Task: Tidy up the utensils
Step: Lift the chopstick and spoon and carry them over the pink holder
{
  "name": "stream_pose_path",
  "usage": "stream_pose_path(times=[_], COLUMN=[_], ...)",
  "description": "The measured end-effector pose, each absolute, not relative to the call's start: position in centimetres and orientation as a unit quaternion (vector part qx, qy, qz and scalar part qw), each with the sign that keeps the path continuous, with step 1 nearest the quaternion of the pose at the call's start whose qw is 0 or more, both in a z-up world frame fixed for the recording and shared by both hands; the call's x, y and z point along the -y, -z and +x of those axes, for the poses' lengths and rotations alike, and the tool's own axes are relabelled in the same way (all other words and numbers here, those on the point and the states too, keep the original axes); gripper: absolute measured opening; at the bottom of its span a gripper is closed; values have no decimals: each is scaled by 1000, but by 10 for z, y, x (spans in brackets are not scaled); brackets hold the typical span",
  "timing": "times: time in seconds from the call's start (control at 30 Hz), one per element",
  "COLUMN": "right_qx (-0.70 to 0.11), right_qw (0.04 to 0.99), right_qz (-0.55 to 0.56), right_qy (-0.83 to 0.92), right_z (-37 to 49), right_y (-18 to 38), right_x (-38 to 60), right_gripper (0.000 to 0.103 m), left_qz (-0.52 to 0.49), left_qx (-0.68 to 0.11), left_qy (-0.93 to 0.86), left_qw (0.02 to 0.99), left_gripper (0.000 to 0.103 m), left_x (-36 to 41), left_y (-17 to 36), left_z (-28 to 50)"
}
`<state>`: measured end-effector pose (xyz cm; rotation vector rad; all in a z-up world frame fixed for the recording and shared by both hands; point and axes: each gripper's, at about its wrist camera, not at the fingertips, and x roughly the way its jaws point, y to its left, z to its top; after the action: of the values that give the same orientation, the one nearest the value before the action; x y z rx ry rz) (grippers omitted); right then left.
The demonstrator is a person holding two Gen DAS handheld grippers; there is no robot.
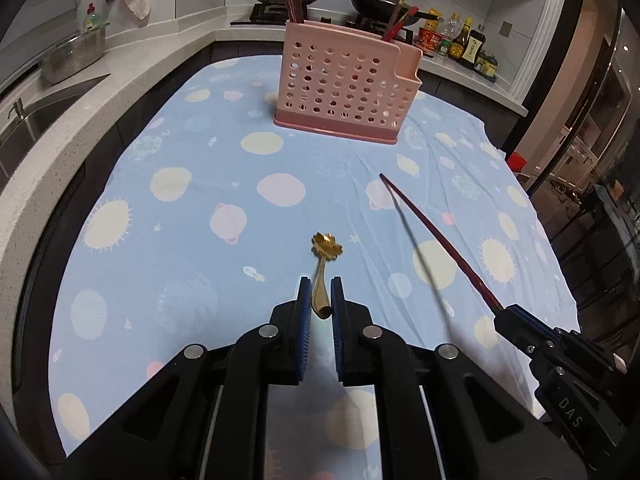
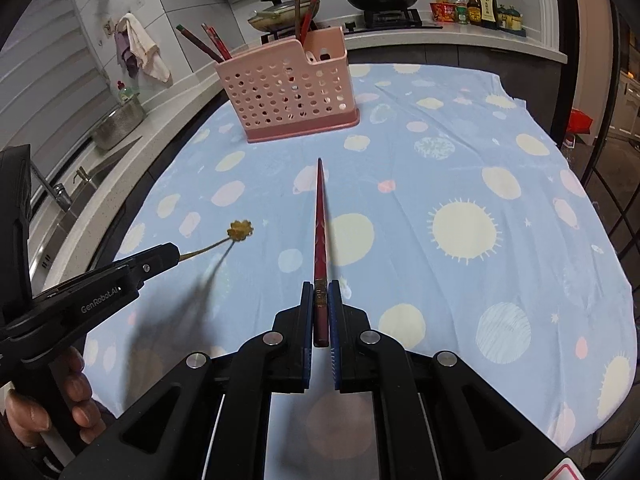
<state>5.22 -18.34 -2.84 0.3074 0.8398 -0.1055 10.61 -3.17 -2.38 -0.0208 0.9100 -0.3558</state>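
Above the desk (image 1: pixel 168 216), spread with a blue cloth, both tools carry something clear of the surface, to judge by the shadows thrown on the cloth. The left tool (image 1: pixel 321 290) is clamped on a gold spoon (image 1: pixel 322 276), pinching the bowl end so that the flower-shaped handle tip points forward. The right tool (image 2: pixel 321 294) is closed on a red chopstick (image 2: pixel 320 240), holding it near its thick end with the long thin part sticking out ahead. The pink holder (image 1: pixel 340 88) stands at the far side of the desk, well apart from both tools, with other chopsticks already upright in its compartments.

The spoon is the likelier trouble. Its curved, smooth bowl gives the flat pads little to bite on, so it could twist or slide out on the way across, or swing when tipped upright. The chopstick is gripped far from its tip, so a small wrist wobble would throw the point wide; it may catch the holder's rim, or jam against the sticks already inside, instead of dropping in. A push against the light plastic holder could also shove it along the cloth or tip it over. With both tools heading for the same holder, they might cross or knock each other, and the spoon could end up among the chopsticks instead of in its own slot.
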Motion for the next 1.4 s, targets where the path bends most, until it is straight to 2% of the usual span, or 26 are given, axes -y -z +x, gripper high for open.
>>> stream_pose_path(times=[0.17,0.43,0.87,1.4], right_qx=[-375,-331,-252,-124], right_qw=[913,928,952,980], right_qz=[155,162,165,145], right_qy=[47,45,43,50], right_z=[53,58,100,219], right_y=[0,-43,-114,-209], right_x=[186,195,219,241], right_gripper=[7,7,7,7], left_qz=[-18,-5,6,42], left_qx=[-418,-399,-330,-239], left_qy=[175,179,210,204], left_qw=[891,899,920,948], left_gripper=[1,1,1,1], left_x=[27,31,39,80], left_y=[5,-18,-93,-190], left_z=[111,119,149,262])
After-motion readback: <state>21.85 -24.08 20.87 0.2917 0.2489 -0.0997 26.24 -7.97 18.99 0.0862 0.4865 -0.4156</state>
